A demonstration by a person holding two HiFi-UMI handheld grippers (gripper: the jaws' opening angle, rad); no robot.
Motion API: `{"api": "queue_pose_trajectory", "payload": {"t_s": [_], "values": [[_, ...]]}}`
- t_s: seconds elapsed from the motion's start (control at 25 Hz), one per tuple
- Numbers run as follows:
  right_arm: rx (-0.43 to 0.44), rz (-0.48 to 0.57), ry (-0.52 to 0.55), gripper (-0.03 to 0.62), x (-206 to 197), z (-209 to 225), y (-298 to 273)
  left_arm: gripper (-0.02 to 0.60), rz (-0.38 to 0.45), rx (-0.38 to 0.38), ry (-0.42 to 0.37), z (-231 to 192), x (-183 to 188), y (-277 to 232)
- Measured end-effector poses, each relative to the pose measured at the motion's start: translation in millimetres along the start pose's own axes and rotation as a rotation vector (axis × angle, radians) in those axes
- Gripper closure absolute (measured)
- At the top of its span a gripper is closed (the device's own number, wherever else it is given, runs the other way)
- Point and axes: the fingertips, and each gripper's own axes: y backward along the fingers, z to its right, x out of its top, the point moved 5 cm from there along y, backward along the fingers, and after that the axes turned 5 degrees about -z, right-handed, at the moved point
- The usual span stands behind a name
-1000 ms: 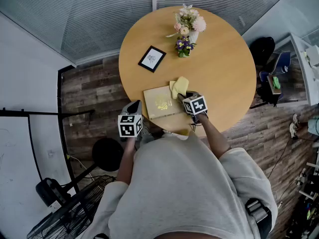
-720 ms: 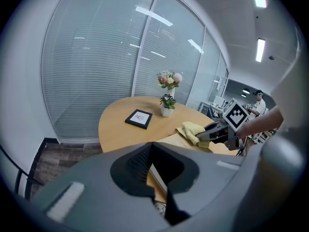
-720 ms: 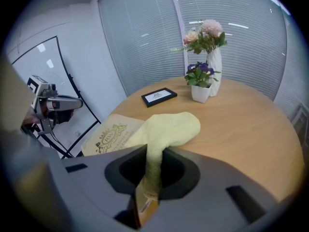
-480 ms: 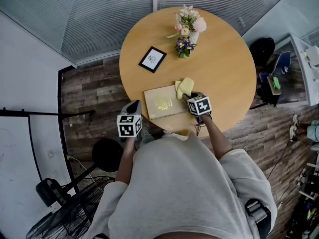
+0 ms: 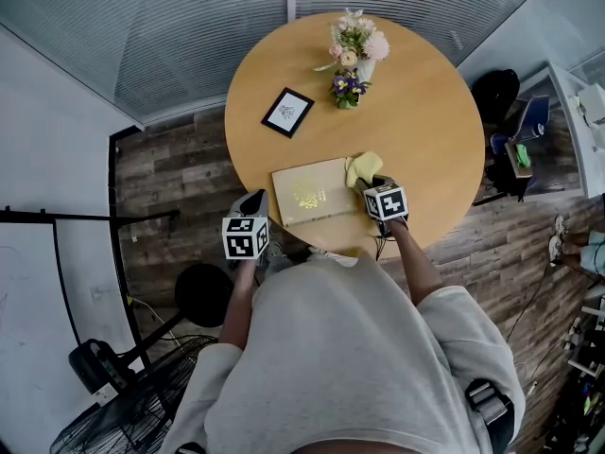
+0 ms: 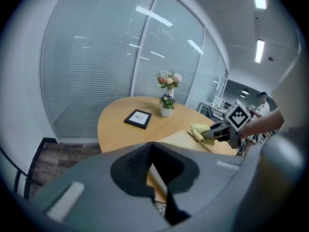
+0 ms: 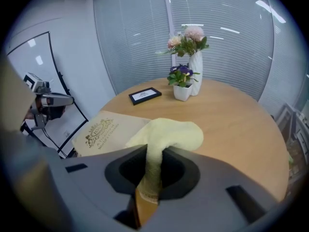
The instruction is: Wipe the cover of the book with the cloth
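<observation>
Yellow cloth (image 7: 166, 134) is pinched tight between the right gripper's (image 7: 150, 175) jaws, and its loose end bulges out forward past their tips in a soft fold. Just ahead and to the left of those jaws lies the book (image 7: 106, 128), tan cover up, gold crest showing, flat on the round wooden table (image 5: 416, 102). From the head view the cloth (image 5: 364, 168) sits at the book's (image 5: 307, 192) right-hand edge, touching it, with the right gripper (image 5: 371, 183) directly behind it near the table's front rim.

Over to the left gripper (image 6: 155, 170): jaws together, nothing between them. It (image 5: 256, 201) hangs off the table's edge, just short of the book's near left corner and not touching it. Its tips point across the book towards the right gripper.

Further out beyond both sets of jaws there's a small black picture frame (image 5: 288, 112) lying flat, well apart from the book. Behind that stand a little white pot of purple flowers (image 5: 348, 90) and, just beside it, a tall white vase of pink blooms (image 5: 359, 45). Past the table runs a glass wall with blinds (image 6: 96, 57).
</observation>
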Motion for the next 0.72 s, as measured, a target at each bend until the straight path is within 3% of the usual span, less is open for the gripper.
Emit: {"api": "queue_pose_trajectory", "payload": {"t_s": [0.36, 0.72], "values": [[-0.026, 0.083, 0.06, 0.534, 21.7, -7.9, 24.1, 0.575, 0.006, -0.005, 0.032, -2.0, -0.6, 2.2], [0.078, 0.21, 0.167, 0.534, 66.7, -74.0, 38.1, 0.575, 0.005, -0.004, 0.036, -2.5, -3.1, 1.5]]}}
